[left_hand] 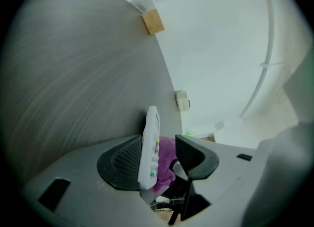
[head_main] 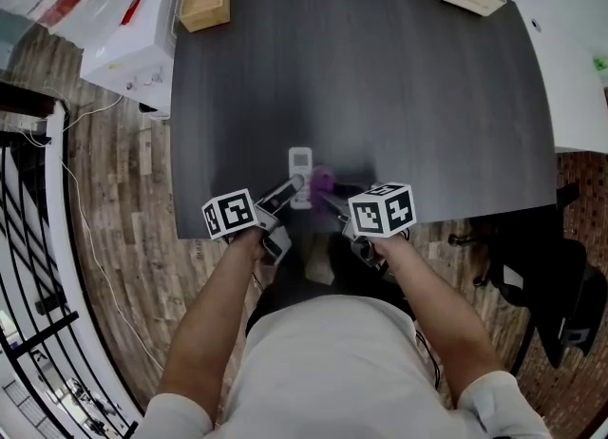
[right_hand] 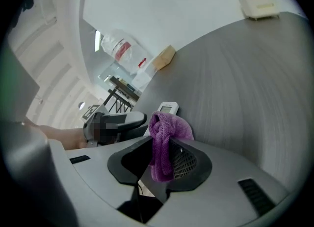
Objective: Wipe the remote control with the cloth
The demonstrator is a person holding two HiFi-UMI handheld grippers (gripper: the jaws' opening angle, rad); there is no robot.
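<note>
dark table [head_main: 380, 95]; left gripper [left_hand: 158, 161] loose round one remote [left_hand: 149, 142], right gripper [right_hand: 159, 161] clenching one cloth [right_hand: 166, 131].

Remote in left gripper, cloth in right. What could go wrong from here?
1. The remote leans on only one pad of the left gripper; the other stands off it, so a push from the cloth in the right gripper may knock it loose.
2. It is near the front edge of the table, so a slip could send it off.
</note>
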